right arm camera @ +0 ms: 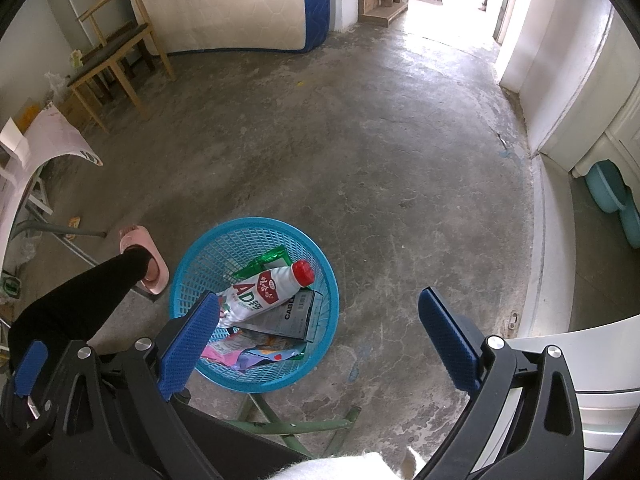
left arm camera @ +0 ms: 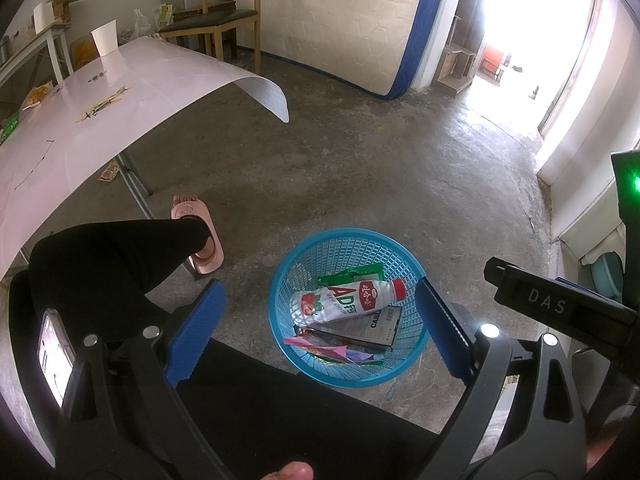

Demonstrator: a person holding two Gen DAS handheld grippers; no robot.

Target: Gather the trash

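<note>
Bare concrete floor, blue basket [left arm camera: 352, 372] holding a light, slick bottle [left arm camera: 344, 300] best pinched mid-body; left gripper [left arm camera: 320, 328] and right gripper [right arm camera: 320, 344] both spread wide, empty.

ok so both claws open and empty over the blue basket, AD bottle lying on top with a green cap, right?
One error: the cap is red, not green, clear in the right wrist view. Otherwise yes: left claw and right claw are open and empty, and the AD bottle lies on top in the blue basket.
</note>
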